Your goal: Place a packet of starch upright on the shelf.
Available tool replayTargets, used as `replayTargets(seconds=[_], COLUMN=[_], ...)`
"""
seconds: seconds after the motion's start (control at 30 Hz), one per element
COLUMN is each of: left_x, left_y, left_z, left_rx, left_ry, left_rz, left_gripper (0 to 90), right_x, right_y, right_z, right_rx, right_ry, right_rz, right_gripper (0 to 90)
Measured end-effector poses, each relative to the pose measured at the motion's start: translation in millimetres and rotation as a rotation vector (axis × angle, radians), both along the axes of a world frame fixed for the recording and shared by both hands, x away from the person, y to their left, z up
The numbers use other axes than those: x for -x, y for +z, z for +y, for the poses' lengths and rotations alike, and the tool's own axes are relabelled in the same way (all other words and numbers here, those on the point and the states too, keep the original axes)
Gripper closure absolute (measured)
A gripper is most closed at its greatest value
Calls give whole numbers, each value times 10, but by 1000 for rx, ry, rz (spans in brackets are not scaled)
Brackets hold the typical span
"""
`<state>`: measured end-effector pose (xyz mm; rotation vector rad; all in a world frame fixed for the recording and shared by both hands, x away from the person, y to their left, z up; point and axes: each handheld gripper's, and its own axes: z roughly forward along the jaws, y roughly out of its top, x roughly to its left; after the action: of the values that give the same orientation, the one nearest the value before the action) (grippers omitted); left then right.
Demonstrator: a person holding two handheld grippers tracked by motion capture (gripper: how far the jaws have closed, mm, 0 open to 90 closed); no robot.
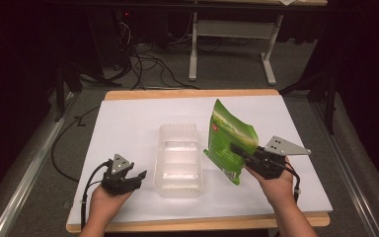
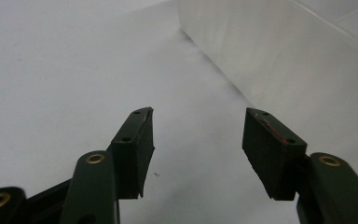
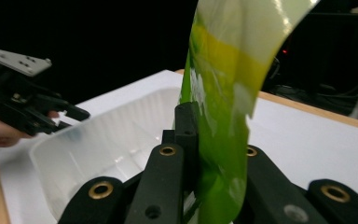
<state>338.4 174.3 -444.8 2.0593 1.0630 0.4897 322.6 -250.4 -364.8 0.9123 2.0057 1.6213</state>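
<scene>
Pouch (image 1: 228, 143): green, glossy film, standing upright off the bench, just right of the tub, its lower edge low over the white surface. Pinched near its lower right corner by the right tool (image 1: 242, 154), jaws pressed together on the film. Judged light and soft; the top curls over, so it will likely flop and swing when moved. The film looks slick, so a grip on the flat sealed edge seems safer than on the bulging middle.

Tub (image 1: 178, 159): clear plastic, rectangular, empty, at the middle of the bench, long side running near to far. Probably thin-walled and light, apt to slide if nudged.

Left tool (image 1: 128, 178): near left, just beside the tub's near left corner, jaws spread, holding nothing.

Bench (image 1: 128, 118): white top, wood edge.

Notes by view. The right gripper view shows the pouch (image 3: 223, 140) clamped between the jaws, with the tub (image 3: 102, 140) beyond it and the left tool (image 3: 70, 116) at far left. The left gripper view shows the open pads (image 2: 140, 149) over bare bench, with the tub wall (image 2: 284, 60) at right. The high view gives the whole layout, plus cables on the floor and another table frame beyond.
</scene>
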Motion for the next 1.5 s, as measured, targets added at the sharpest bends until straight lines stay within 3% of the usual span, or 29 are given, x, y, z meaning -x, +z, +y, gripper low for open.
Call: replayTargets(seconds=[0.33, 0.63, 0.93, 1.23, 1.5], left_x=[6, 30, 34, 35, 37], left_y=[-1, -8, -4, 11, 12], left_z=[7, -5, 21, 49, 39], left_rx=[15, 31, 33, 45, 43], left_ry=[5, 11, 15, 20, 16], left_rz=[1, -5, 0, -2, -3], left_gripper=[437, 436, 435, 435, 436], right_x=[-193, -498, -597, -714, -852], right_y=[129, 165, 147, 79, 78], right_z=[223, 635, 984, 1154, 1120], right_rx=[-11, 22, 14, 75, 38], right_ry=[92, 213, 290, 314, 282], right_rz=[-8, 5, 18, 58, 72], right_gripper=[867, 867, 867, 866, 857])
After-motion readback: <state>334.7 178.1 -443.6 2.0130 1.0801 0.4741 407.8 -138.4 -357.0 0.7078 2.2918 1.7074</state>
